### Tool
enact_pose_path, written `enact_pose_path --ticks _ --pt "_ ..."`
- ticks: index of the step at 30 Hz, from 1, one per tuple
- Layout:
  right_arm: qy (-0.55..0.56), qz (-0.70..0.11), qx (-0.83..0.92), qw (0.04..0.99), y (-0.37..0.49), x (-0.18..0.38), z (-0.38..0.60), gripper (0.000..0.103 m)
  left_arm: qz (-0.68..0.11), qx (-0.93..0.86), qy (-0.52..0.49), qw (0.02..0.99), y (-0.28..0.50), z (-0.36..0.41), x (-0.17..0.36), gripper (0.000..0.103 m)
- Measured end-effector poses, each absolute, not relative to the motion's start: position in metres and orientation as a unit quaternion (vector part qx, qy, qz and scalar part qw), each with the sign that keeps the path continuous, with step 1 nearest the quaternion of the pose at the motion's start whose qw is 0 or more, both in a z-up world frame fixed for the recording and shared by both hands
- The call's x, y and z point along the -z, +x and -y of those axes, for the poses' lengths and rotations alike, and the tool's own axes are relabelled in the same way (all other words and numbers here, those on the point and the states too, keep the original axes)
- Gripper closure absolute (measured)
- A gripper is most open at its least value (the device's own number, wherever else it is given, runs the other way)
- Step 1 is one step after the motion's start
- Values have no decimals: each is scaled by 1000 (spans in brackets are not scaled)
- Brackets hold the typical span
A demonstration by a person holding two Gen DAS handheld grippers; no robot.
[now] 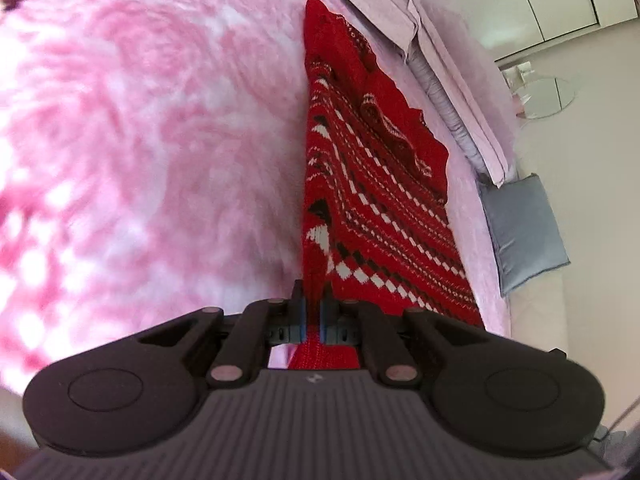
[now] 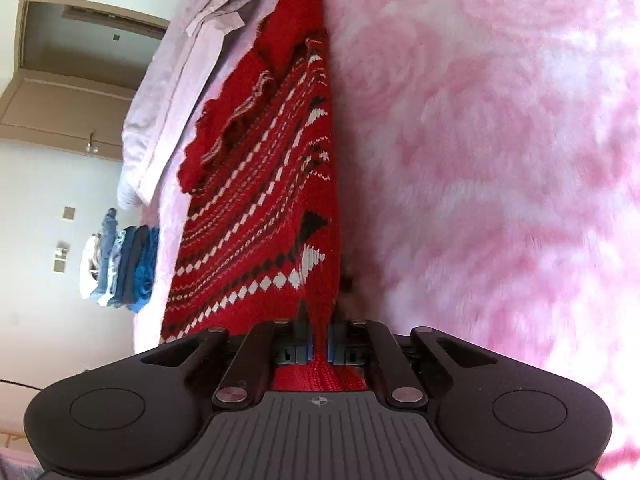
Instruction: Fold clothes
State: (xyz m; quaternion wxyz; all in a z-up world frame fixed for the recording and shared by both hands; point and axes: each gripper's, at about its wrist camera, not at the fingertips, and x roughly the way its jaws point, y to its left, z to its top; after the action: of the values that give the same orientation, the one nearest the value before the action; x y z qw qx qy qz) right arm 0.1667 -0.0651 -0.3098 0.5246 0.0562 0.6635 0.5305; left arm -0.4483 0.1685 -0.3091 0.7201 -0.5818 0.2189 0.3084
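Note:
A red knitted sweater [image 1: 372, 184] with white and black diamond bands lies on a fluffy pink blanket [image 1: 140, 140]. In the left wrist view its near edge is pinched between the blue pads of my left gripper [image 1: 313, 312], which is shut on the knit, and the cloth rises in a ridge from the jaws. The right wrist view shows the same sweater [image 2: 260, 192] stretching away, with my right gripper [image 2: 319, 340] shut on another part of its edge. A sleeve with a striped cuff [image 2: 256, 92] lies folded over the body.
A pale lilac sheet [image 1: 440, 40] is bunched along the bed's far edge, with a grey-blue cushion [image 1: 524, 232] on the floor beside it. A stack of folded blue clothes [image 2: 120, 260] sits near the bed edge. A wooden door [image 2: 80, 52] and a round glass table [image 1: 548, 98] stand beyond.

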Motion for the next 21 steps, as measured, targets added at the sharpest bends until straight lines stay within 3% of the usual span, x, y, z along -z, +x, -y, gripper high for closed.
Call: enact_pose_path --ticks 11,21 --pt "38 -766 -438 470 112 297 164 99 -236 -314 -647 653 -490 -89 262 100" --pt "69 -680 -533 499 166 237 50 98 -130 -270 -582 756 -424 -223 225 100"
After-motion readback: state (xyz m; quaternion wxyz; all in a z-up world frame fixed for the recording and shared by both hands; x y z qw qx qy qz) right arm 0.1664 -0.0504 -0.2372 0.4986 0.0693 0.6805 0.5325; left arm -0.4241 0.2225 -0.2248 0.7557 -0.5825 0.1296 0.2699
